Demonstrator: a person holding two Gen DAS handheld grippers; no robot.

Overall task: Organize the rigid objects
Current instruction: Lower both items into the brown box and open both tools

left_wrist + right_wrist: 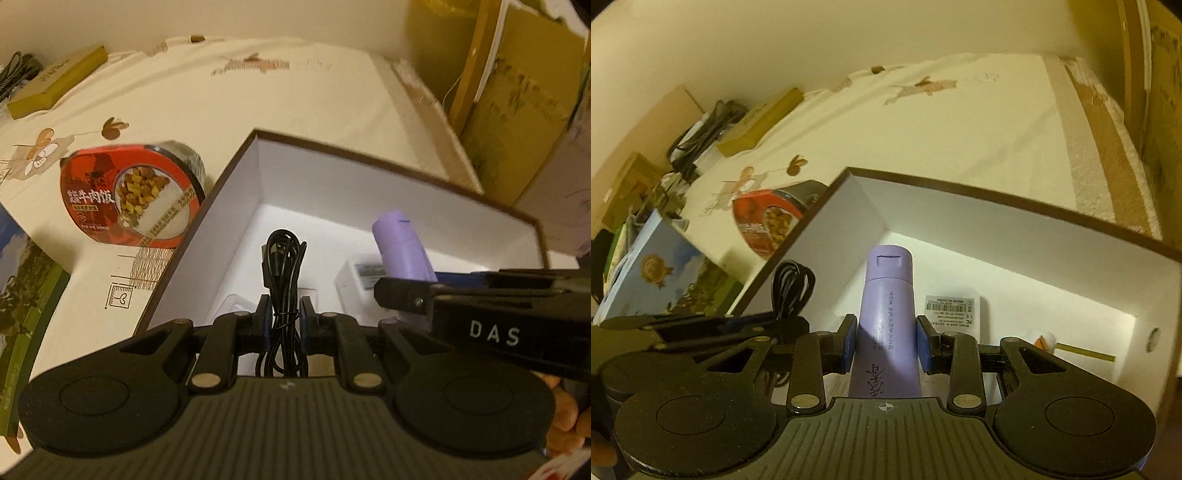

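A coiled black cable [282, 291] is clamped in the left gripper [283, 321], and a purple tube [886, 317] is held in the right gripper [885, 347]; both are carried over the open white box [243, 206]. Lowering and release are judged to be needed next. The box floor below is partly hidden, and the small objects there are hard to identify.

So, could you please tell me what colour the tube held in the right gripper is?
Lilac purple, with dark printed lettering; the tube shows best in the right wrist view.
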